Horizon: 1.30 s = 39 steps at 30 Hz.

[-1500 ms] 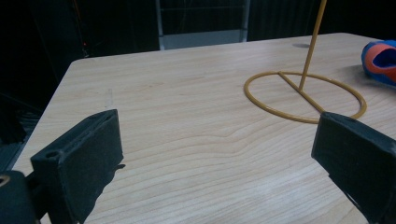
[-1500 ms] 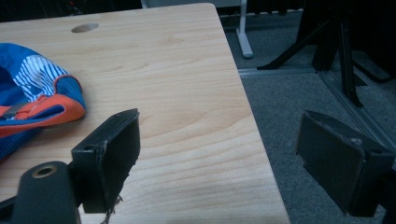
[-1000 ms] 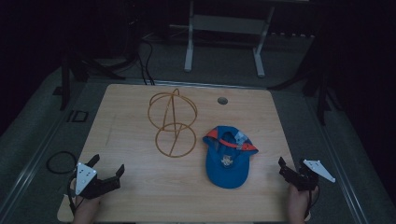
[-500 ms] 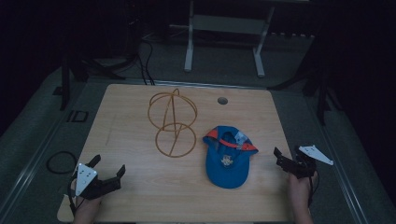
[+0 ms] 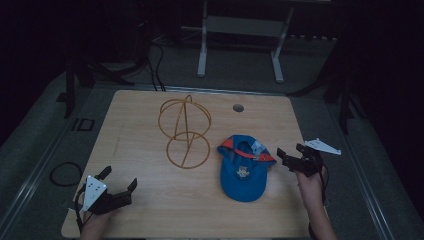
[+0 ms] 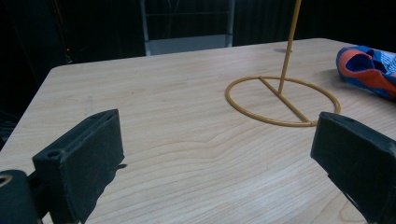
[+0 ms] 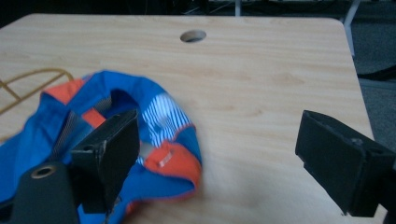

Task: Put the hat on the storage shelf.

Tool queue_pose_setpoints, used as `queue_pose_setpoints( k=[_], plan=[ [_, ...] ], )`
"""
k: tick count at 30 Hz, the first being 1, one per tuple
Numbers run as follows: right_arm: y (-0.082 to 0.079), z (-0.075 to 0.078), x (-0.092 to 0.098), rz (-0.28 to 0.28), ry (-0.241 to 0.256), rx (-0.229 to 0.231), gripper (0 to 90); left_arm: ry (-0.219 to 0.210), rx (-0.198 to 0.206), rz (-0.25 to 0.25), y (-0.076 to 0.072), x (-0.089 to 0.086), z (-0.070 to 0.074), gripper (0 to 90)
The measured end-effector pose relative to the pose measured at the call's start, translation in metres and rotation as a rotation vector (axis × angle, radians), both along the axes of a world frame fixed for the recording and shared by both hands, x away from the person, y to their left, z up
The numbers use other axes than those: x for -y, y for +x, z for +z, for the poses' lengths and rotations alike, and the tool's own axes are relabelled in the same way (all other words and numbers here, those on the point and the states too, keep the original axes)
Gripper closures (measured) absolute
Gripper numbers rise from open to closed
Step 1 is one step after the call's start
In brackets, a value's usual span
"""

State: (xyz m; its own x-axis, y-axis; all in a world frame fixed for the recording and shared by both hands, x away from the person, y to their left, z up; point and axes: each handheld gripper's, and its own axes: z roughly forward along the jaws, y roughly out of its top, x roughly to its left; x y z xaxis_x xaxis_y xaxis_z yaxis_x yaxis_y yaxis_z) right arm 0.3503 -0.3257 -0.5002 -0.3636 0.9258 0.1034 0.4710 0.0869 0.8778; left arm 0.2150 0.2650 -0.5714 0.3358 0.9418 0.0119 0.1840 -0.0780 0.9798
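A blue cap (image 5: 244, 167) with orange trim lies on the wooden table (image 5: 150, 210), right of centre and toward the person's side, just right of the round base of a yellow wire stand (image 5: 186, 132) and apart from it. In the high view the cap's long axis runs from the near table edge toward the far one: the rounded blue end with a small emblem points at the person, and the orange-edged end with a pale striped patch points away, toward the cable hole (image 5: 238, 107) near the far edge. The right gripper (image 5: 292, 157) sits just beside the cap's far right corner, close to the table's right edge, with its jaws spread wide and nothing between them; in the right gripper view its left jaw stands over the cap's (image 7: 116, 140) orange-trimmed rim, though whether it touches the cloth cannot be told, while the other jaw hangs over bare wood. The left gripper (image 5: 120, 182) rests low at the near left corner of the table, well apart from the cap, its jaws also wide and empty; the left gripper view looks between them across bare wood to the stand's ring base (image 6: 282, 100) and a corner of the cap (image 6: 369, 70) beyond
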Motion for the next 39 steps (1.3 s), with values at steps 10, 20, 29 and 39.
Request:
queue_pose_setpoints(
  k=[10, 20, 29, 39],
  plan=[
    [0.024, -0.005, -0.029, 0.162, -0.015, -0.037, 19.7, 0.011, -0.030, 0.001, -0.001, 0.004, 0.002, 2.9],
    [0.056, -0.031, -0.060, 0.222, -0.093, -0.120, 25.7, 0.020, -0.031, -0.019, -0.003, 0.009, 0.005, 2.9],
    [0.072, -0.052, -0.076, 0.218, -0.236, -0.189, 37.5, 0.010, -0.045, -0.029, -0.002, 0.010, 0.004, 2.9],
    [0.070, -0.057, -0.081, 0.256, -0.306, -0.191, 65.1, 0.003, -0.052, -0.030, -0.002, 0.008, 0.004, 2.9]
  ],
)
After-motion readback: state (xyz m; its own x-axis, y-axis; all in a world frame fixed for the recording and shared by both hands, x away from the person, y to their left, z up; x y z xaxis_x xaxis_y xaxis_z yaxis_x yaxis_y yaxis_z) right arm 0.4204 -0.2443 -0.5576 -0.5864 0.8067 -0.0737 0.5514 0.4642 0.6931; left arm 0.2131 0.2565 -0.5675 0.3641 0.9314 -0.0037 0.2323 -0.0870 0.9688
